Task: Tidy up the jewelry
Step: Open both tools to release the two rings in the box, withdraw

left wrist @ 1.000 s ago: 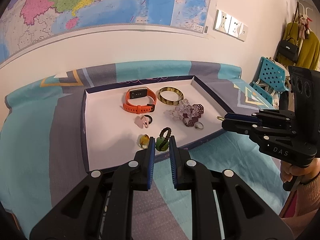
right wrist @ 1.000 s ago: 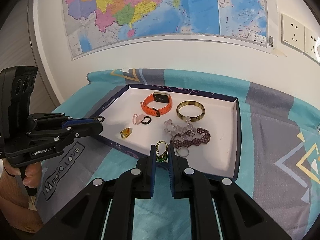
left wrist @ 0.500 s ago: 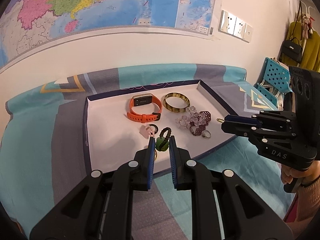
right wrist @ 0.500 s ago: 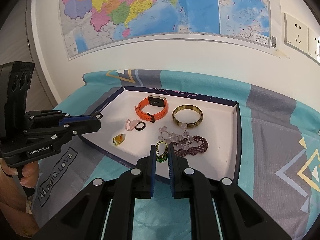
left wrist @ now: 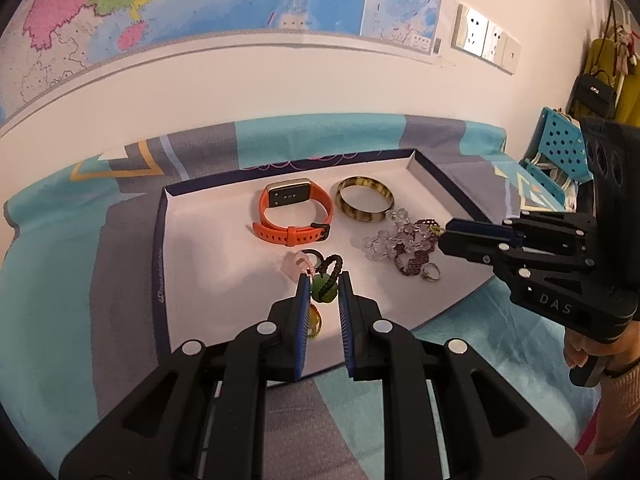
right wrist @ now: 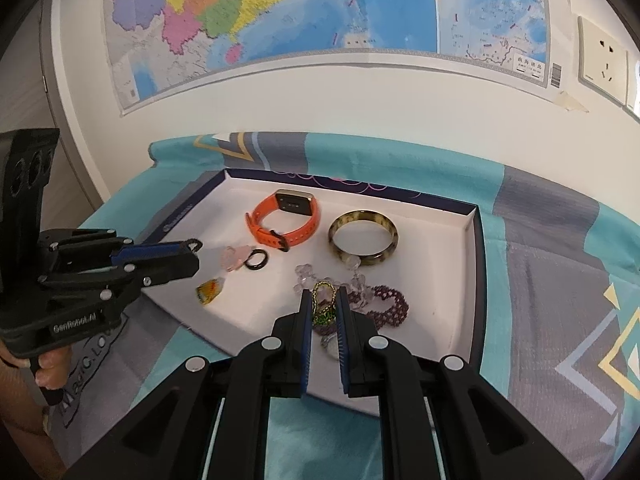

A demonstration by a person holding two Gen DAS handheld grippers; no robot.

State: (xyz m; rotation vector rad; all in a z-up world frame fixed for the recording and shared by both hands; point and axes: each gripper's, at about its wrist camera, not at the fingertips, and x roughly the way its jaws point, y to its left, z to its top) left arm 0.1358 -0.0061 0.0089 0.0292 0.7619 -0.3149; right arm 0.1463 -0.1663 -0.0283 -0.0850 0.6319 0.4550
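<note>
Left gripper [left wrist: 323, 280] and right gripper [right wrist: 324, 295]: jaws nearly together, nothing clamped, both above the tray's near rim. Tray [left wrist: 160, 240]: shallow, white floor, dark walls; bare floor left of the left gripper. Jewelry ahead: one orange rubber watch [left wrist: 294, 216], one mottled bangle [left wrist: 365, 199], one black ring [right wrist: 256, 260], one silver ring [left wrist: 430, 273], two bead bracelets [right wrist: 384, 300], tangled.

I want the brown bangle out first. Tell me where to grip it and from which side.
Pinch the far-left arc of the brown bangle from above, one claw finger inside the hoop. It lies flat with an open centre, and that arc is clear, while the clear bead bracelet touches its near edge.
</note>
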